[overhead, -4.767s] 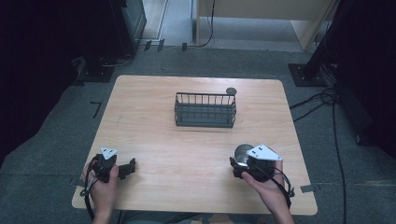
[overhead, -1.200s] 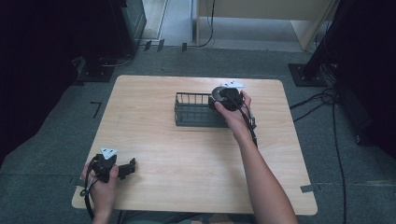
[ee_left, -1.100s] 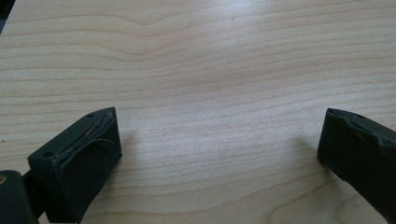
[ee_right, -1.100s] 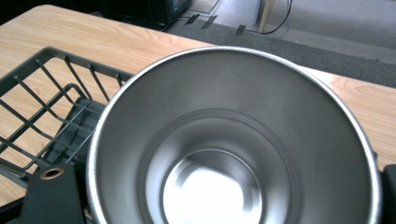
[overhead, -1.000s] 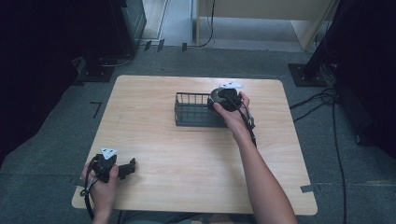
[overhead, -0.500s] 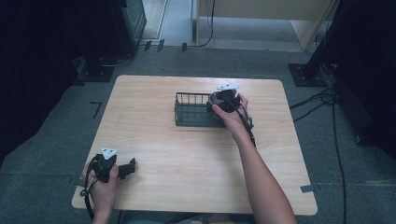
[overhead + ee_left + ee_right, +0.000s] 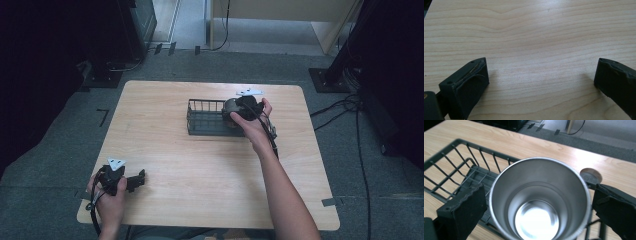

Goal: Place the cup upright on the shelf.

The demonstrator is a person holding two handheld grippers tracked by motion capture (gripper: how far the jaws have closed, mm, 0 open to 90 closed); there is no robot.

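Right tool (image 7: 539,217) jaws just opened, clear of steel cup (image 7: 537,200) in wire basket (image 7: 461,165), frame centre. Left tool (image 7: 541,82) open on worktop (image 7: 536,32).

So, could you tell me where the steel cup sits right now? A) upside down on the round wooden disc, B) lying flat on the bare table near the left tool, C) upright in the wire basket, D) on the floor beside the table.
C: the steel cup stands mouth-up in the wire basket, between the open pads of the right tool.
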